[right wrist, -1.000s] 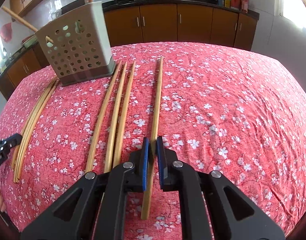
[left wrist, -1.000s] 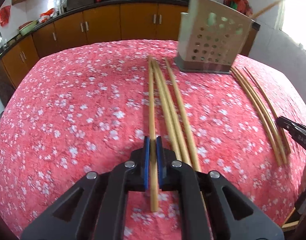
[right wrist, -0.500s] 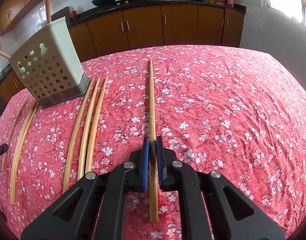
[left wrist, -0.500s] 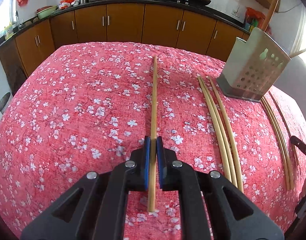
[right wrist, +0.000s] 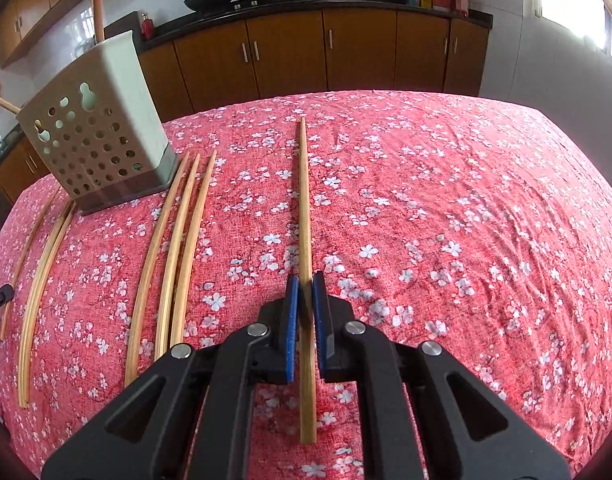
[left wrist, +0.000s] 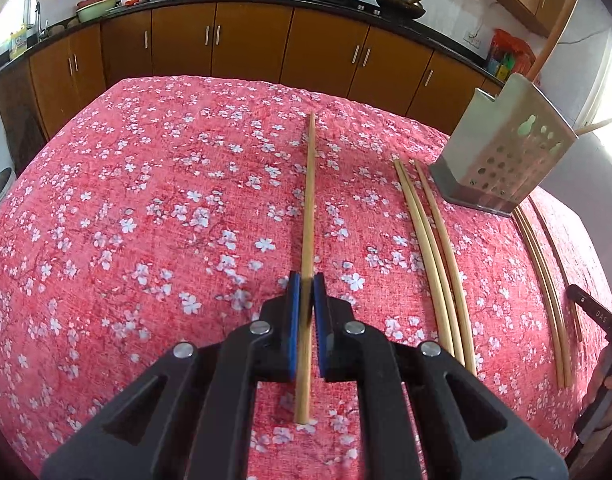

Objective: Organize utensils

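Left wrist view: left gripper (left wrist: 304, 312) is pinching one chopstick (left wrist: 308, 216) between its blue pads, the stick running forward over the red floral tablecloth (left wrist: 145, 220). To its right three loose chopsticks (left wrist: 434, 248) lie side by side on the cloth, and a further group (left wrist: 546, 280) lies beyond the perforated utensil holder (left wrist: 502, 156). The holder stands near the far right of the table; stick ends project from its top and side.

Right wrist view: right gripper (right wrist: 304, 308) is clamped on a second single chopstick (right wrist: 304, 208). The three loose chopsticks (right wrist: 173, 256) lie to its left, just beside the utensil holder (right wrist: 97, 136); the further group (right wrist: 41, 280) lies past it at the left edge.

Task status, as a judgement: early to middle. A few sticks appear already stowed in the holder. Two are in hand but not yet delivered; at least six remain on the cloth.
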`<state>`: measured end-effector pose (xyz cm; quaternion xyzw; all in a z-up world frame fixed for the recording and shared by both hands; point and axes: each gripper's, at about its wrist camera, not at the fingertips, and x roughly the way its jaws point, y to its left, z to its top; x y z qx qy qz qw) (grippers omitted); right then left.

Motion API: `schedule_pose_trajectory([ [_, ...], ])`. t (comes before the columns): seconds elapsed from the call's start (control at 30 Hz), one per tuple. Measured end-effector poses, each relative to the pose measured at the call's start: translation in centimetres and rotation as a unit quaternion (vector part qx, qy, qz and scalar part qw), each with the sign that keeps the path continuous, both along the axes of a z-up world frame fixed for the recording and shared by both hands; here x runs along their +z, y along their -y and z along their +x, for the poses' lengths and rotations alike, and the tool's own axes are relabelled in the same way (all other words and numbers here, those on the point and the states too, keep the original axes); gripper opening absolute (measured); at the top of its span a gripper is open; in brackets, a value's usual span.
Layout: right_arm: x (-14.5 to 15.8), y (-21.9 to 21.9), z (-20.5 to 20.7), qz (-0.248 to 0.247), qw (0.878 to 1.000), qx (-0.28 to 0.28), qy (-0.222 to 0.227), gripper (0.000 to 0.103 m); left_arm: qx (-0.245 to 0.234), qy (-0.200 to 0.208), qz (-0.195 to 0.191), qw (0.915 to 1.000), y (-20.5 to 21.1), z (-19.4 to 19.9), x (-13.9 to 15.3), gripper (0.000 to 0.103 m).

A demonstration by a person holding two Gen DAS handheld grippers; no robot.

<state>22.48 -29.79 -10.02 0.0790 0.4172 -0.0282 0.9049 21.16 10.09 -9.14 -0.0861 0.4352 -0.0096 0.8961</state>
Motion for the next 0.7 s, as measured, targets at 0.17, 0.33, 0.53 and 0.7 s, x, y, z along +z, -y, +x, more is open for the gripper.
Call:
schedule_pose_trajectory([
  [0.17,-0.03,-0.04,-0.08,0.0,1.0,0.0,0.0,0.009,0.0,-0.001,0.005,1.0,0.71,0.54,-0.17,0.009],
  [0.33,-0.03,-0.03,-0.04,0.0,1.0,0.0,0.0,0.009,0.0,-0.002,0.005,1.0,0.87,0.65,-0.21,0.009],
  [0.53,-0.03,-0.05,-0.05,0.0,1.0,0.0,0.001,0.009,0.0,-0.002,0.004,1.0,0.86,0.66,-0.21,0.009],
  [0.7,-0.05,-0.04,-0.07,0.0,1.0,0.0,0.001,0.009,0.0,-0.002,0.004,1.0,0.88,0.67,-0.18,0.009],
])
